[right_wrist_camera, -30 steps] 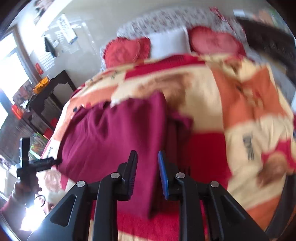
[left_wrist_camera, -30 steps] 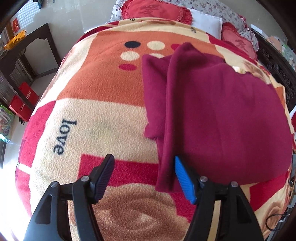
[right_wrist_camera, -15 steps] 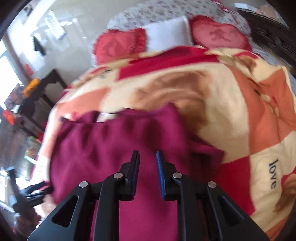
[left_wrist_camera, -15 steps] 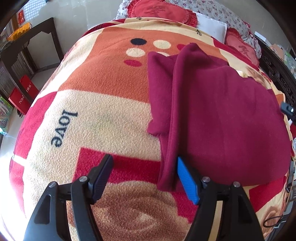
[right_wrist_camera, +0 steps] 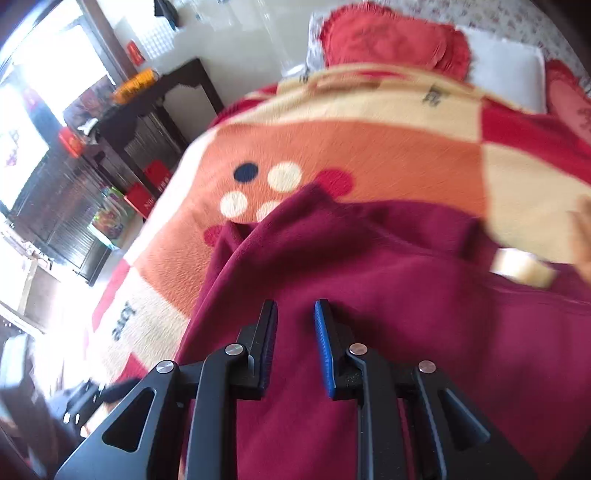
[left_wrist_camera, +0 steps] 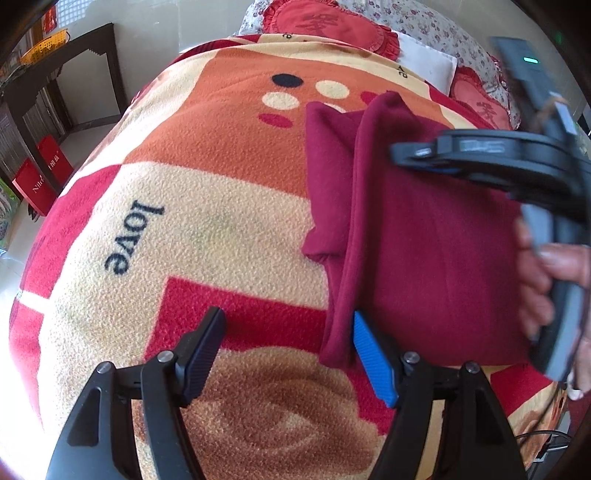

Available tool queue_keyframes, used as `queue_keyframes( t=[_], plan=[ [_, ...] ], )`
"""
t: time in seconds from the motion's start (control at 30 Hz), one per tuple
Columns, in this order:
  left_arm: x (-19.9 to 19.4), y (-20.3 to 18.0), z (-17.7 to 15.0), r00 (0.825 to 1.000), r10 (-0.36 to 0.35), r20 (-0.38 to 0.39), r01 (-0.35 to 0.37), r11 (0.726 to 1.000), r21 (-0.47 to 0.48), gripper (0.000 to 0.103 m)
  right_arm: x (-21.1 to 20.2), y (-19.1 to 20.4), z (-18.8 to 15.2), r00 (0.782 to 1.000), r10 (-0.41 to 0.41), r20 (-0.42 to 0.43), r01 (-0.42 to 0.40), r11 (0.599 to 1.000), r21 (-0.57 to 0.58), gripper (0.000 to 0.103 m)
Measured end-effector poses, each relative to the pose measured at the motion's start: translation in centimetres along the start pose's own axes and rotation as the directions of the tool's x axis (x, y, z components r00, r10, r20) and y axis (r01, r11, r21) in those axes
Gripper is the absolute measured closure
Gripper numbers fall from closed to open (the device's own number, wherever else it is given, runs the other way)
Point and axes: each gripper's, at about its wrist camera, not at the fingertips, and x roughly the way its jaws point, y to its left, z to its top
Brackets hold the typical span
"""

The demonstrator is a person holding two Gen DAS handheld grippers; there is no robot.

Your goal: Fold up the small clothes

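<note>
Your maroon garment (left_wrist_camera: pixel 436 236) lies partly folded on the patterned blanket (left_wrist_camera: pixel 207 206) that covers the bed, toward the right half as the left wrist camera sees it. Its left edge is doubled into a long fold, and a smaller flap (left_wrist_camera: pixel 325 162) pokes out from under that fold onto the orange patch.

Your left gripper (left_wrist_camera: pixel 288 349) hovers at the garment's near left corner with its jaws wide apart and nothing between them; the blue pad sits just beside the folded edge, the black pad over bare blanket. Your right gripper (right_wrist_camera: pixel 295 336) is above the middle of the cloth (right_wrist_camera: pixel 369 280), jaws parted by a narrow gap and clamped on nothing.

The left view alone shows your right gripper from the side (left_wrist_camera: pixel 480 155), with your right hand (left_wrist_camera: pixel 554 273) on its handle. The right view is motion-blurred, but it alone shows a pale label (right_wrist_camera: pixel 524 267) at the garment's far right edge.

To the left of the garment the blanket is open as far as the bed's side. Beyond that stands a dark side table (right_wrist_camera: pixel 162 96) holding an orange basket (right_wrist_camera: pixel 135 83). Red cushions (left_wrist_camera: pixel 328 26) lie at the head of the bed.
</note>
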Motion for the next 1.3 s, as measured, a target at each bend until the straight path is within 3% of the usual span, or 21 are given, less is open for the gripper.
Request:
queue_keyframes(
  t=[0.13, 0.27, 0.4, 0.5, 0.57, 0.73, 0.93, 1.1, 1.3],
  plan=[
    [0.1, 0.3, 0.1, 1.000, -0.015, -0.003, 0.015, 1.000, -0.009, 0.028, 1.7, 0.5, 0.3, 0.999, -0.030, -0.022, 0.029, 0.999, -0.020, 0.100],
    [0.0, 0.5, 0.0, 1.000, -0.027, 0.000, 0.027, 1.000, -0.013, 0.028, -1.1, 0.6, 0.4, 0.997, 0.073, 0.006, -0.073, 0.997, 0.028, 0.098],
    [-0.1, 0.5, -0.3, 1.000, -0.025, 0.006, 0.025, 1.000, -0.015, 0.028, -0.9, 2.0, 0.7, 0.996, 0.090, 0.000, -0.090, 0.996, 0.009, 0.088],
    [-0.3, 0.6, -0.4, 1.000, -0.026, 0.006, 0.026, 0.999, -0.020, 0.028, 1.8, 3.2, 0.8, 0.995, 0.067, -0.075, -0.068, 0.998, -0.010, 0.088],
    [-0.4, 0.7, -0.5, 1.000, -0.029, 0.004, 0.029, 0.999, -0.022, 0.028, 2.6, 3.6, 0.8, 0.998, 0.008, -0.068, -0.010, 1.000, -0.027, 0.103],
    [-0.4, 0.9, -0.5, 0.999, -0.039, 0.004, 0.039, 0.999, -0.018, 0.028, -0.1, 4.9, 1.1, 0.998, 0.050, 0.044, -0.047, 0.997, -0.055, 0.103],
    [-0.1, 1.0, -0.3, 0.999, -0.032, -0.001, 0.032, 0.999, -0.019, 0.028, 3.7, 4.7, 1.0, 0.998, 0.043, -0.040, -0.045, 0.998, -0.041, 0.103],
    [0.0, 0.7, -0.3, 1.000, -0.027, 0.000, 0.027, 1.000, -0.015, 0.026, 1.1, 3.5, 0.6, 0.993, 0.115, -0.013, -0.115, 0.993, -0.019, 0.098],
    [0.1, 0.8, -0.2, 1.000, -0.025, 0.000, 0.025, 0.999, -0.021, 0.026, 0.4, 2.2, 0.9, 0.999, 0.046, 0.021, -0.046, 0.999, -0.001, 0.097]
  ],
)
